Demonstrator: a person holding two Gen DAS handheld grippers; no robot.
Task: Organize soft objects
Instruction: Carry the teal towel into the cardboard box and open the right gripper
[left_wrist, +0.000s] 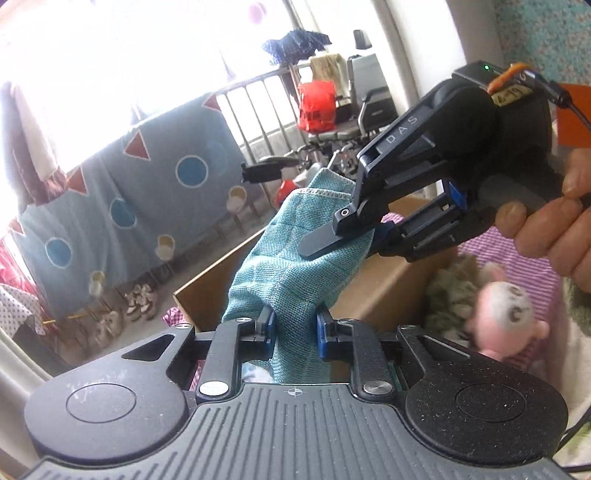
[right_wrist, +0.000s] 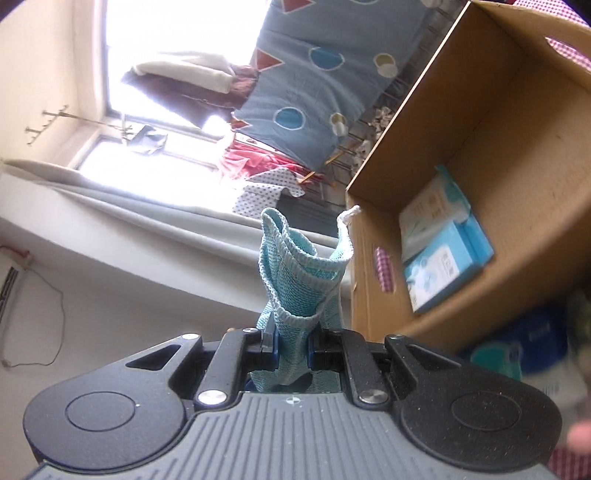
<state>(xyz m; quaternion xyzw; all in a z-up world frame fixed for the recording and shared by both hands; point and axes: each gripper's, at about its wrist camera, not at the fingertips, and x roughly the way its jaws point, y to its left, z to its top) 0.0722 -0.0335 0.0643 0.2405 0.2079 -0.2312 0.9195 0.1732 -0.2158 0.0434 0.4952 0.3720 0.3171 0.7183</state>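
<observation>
- Left wrist view, left of frame: a blue patterned sheet draped over a rail, shoes on the floor beneath. Background only.
- Lower centre: left gripper clamped nearly shut on one end of a teal knit cloth.
- Centre to upper right: right gripper comes in from the right, held by a hand; its jaws are pinched tight on the cloth's other end. Cloth hangs between the two, clear of any surface.
- Behind the cloth: open cardboard box.
- Lower right: a pink plush toy and something grey and fuzzy lie on pink checked bedding, outside the box.
- Right wrist view, centre: cloth bunched and folded between the closed jaws.
- Right of frame: the box interior holds two blue-and-white packets; no soft items seen inside.
- Judgement: early going. Cloth in hand, not yet stowed; the plush and fuzzy item remain to be sorted.
</observation>
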